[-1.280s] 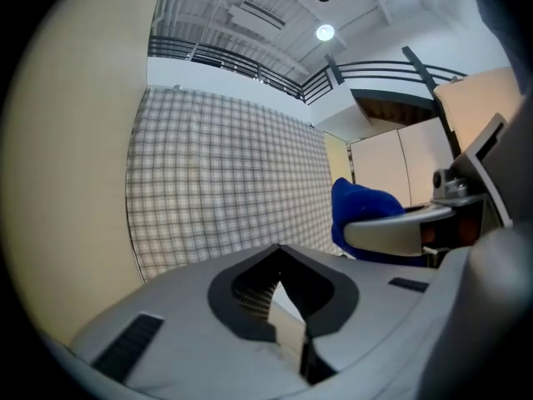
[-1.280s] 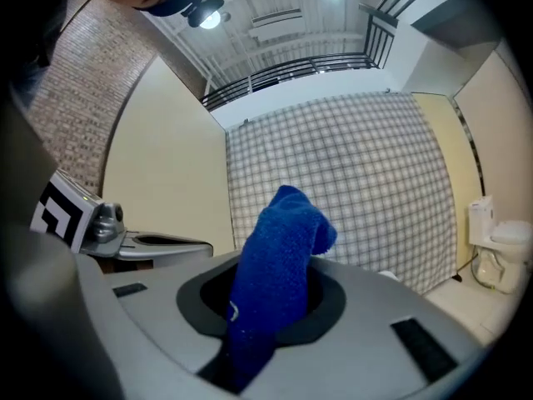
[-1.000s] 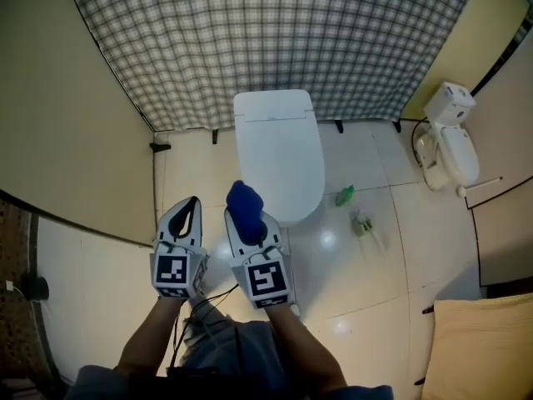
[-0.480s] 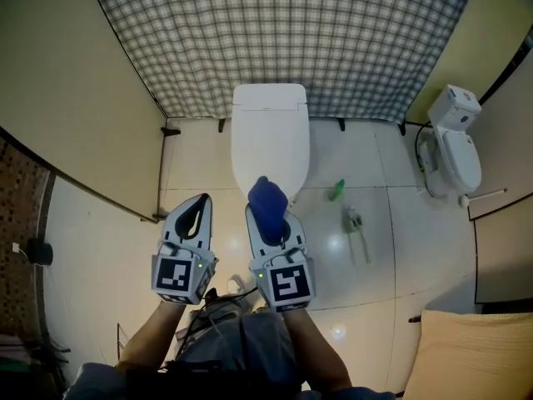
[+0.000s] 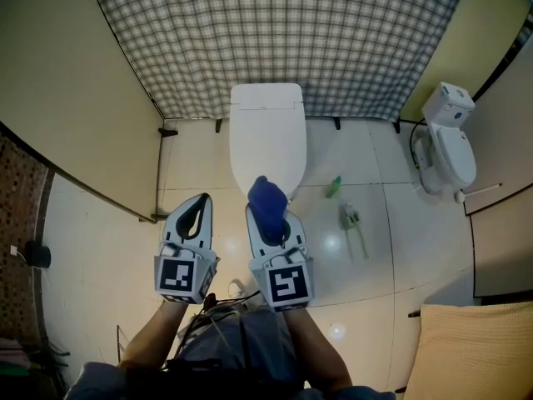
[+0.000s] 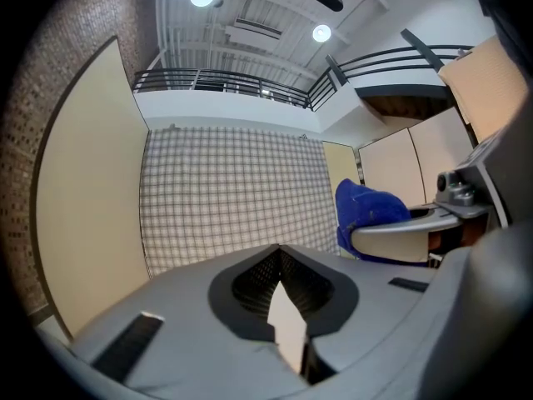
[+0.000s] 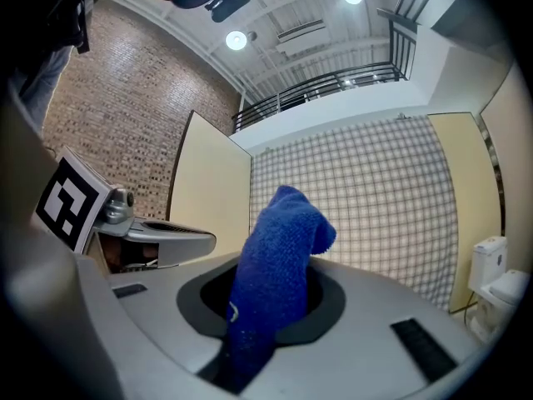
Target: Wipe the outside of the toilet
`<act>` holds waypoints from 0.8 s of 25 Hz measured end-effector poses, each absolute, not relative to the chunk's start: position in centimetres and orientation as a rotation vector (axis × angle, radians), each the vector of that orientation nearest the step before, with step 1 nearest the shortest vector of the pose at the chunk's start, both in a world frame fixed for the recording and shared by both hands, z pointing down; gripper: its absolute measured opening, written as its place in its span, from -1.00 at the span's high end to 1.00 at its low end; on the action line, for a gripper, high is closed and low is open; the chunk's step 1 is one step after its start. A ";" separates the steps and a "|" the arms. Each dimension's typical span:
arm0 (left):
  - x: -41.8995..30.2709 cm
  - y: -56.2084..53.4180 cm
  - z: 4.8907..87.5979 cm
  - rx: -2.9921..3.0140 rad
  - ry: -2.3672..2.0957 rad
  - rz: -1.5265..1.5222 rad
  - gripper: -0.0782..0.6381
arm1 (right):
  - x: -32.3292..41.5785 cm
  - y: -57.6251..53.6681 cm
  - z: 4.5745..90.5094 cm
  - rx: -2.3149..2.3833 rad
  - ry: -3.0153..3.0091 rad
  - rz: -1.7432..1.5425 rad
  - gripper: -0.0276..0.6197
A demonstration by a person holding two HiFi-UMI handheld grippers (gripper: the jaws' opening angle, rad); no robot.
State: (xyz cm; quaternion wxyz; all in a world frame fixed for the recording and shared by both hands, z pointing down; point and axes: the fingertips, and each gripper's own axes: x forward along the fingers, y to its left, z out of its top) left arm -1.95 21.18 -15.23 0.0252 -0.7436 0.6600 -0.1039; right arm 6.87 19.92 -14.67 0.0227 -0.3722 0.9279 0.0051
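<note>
Right gripper (image 5: 271, 223) jaws clamp a blue cloth (image 5: 266, 200) near the white toilet's (image 5: 268, 132) front rim; left gripper (image 5: 195, 210) alongside, jaws together, holding nothing.

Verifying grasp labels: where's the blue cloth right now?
Head view, centre: the blue cloth is clamped in the right tongs, poking up at the near end of the white toilet, just right of the shut left tongs.

Bare floor (image 5: 198, 169) is lying open along both flanks of the toilet (image 5: 268, 132), while the checked curtain (image 5: 283, 40) is closing off its back, a beige panel (image 5: 75, 115) is hemming in the left, a green bottle (image 5: 334, 187) and a brush (image 5: 354, 223) are cluttering the right, and the right gripper (image 5: 269, 213), clamping a blue cloth (image 5: 265, 194), is hanging at its front.
</note>
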 end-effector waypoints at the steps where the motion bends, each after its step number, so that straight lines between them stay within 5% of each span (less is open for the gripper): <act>1: -1.9 21.2 -15.1 -2.306 2.035 -0.319 0.74 | 6.9 20.0 -14.6 -1.159 2.875 0.020 0.70; 20: -4.0 21.2 -17.4 -2.433 1.972 -0.301 0.74 | 4.2 20.5 -17.2 -1.273 2.864 -0.029 0.70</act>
